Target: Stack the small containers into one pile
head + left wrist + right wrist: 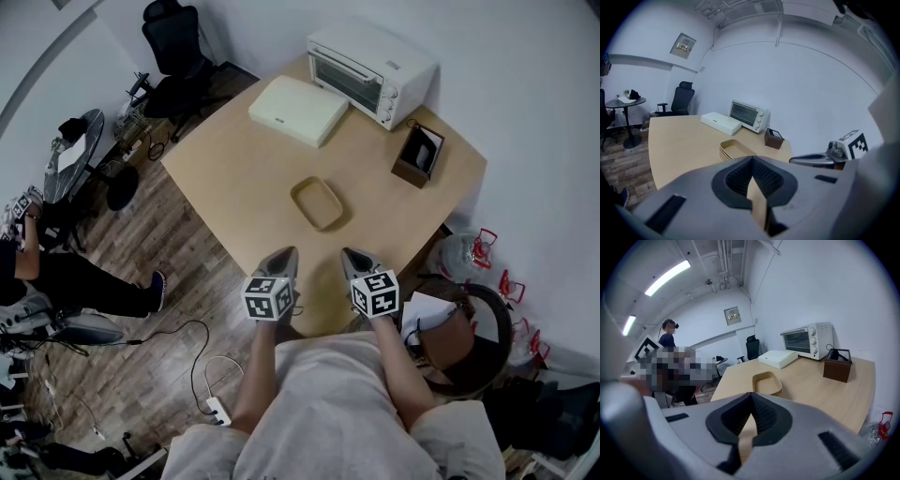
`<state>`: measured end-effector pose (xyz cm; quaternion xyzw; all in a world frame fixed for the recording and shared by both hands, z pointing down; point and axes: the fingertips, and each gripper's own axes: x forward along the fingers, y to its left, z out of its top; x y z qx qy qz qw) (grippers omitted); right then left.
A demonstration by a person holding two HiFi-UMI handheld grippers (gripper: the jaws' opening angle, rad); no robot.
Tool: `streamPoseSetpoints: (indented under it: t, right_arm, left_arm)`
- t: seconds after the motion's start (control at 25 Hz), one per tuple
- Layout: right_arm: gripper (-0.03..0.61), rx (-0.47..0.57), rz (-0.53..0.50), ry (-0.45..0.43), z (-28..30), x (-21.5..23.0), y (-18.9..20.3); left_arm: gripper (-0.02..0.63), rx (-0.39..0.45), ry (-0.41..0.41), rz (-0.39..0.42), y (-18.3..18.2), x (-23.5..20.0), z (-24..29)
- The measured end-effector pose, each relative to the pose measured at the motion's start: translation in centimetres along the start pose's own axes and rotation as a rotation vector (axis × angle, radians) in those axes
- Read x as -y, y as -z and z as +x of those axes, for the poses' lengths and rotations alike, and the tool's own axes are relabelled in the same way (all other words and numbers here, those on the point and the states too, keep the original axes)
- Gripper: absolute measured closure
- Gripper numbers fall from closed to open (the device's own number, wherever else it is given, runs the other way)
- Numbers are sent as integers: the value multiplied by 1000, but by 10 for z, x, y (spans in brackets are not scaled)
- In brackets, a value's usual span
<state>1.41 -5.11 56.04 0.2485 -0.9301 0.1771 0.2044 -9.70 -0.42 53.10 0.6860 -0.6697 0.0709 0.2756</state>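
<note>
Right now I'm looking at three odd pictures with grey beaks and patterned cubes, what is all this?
A person at a wooden table holds a two-jaw tool in each hand: the left gripper and right gripper; the cubes are part of them. The top-down picture comes from a camera on the person's head; the other two from cameras riding on each gripper, looking along its jaws. On the table lie a pile of nested tan containers, a toaster oven, a flat white box and a small brown box. Both grippers are shut and hold nothing.

Left tool (pixel 752 161) closed, empty — stacked containers (pixel 732 149) just beyond
</note>
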Motion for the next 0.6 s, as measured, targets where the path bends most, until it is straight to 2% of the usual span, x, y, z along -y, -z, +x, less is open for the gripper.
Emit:
streamPoseSetpoints:
  t: [0.6]
  right_arm:
    - [574, 1, -8, -5, -1, -5, 0]
  left_arm:
    - [609, 6, 4, 4, -2, 0, -3]
